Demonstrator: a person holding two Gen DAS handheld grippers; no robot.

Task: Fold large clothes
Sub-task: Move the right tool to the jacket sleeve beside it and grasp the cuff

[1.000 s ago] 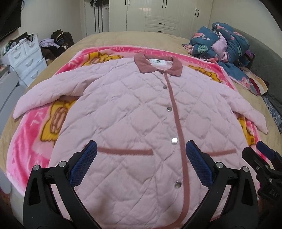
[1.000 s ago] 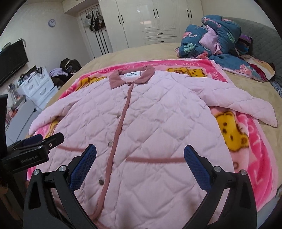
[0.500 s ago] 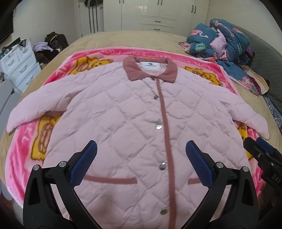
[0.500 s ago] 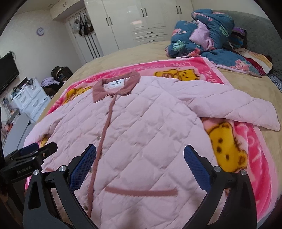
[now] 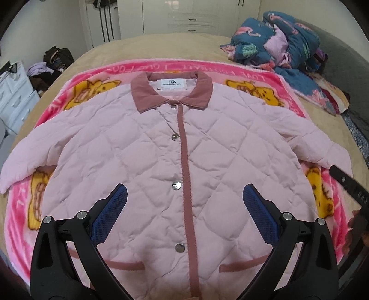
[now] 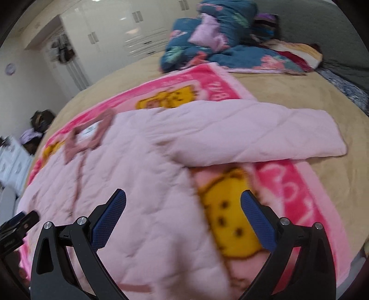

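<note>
While the drawers (image 5: 16,99) stand left of the bed (image 5: 161,46), the coat (image 5: 175,166) lies flat and buttoned on the pink blanket (image 5: 20,207), sleeves spread. Above it the left gripper (image 5: 184,203) hangs, fingers apart and empty. Further right, the right gripper (image 6: 183,205), likewise apart, hovers near the right sleeve (image 6: 253,131); bedding (image 5: 276,46) is heaped beyond.

A home bedroom: a wide bed (image 5: 161,43) with a tan cover fills the frame, white wardrobes (image 5: 184,13) stand along the top, a white drawer unit (image 5: 13,97) at left, crumpled bedding (image 5: 276,46) upper right.
</note>
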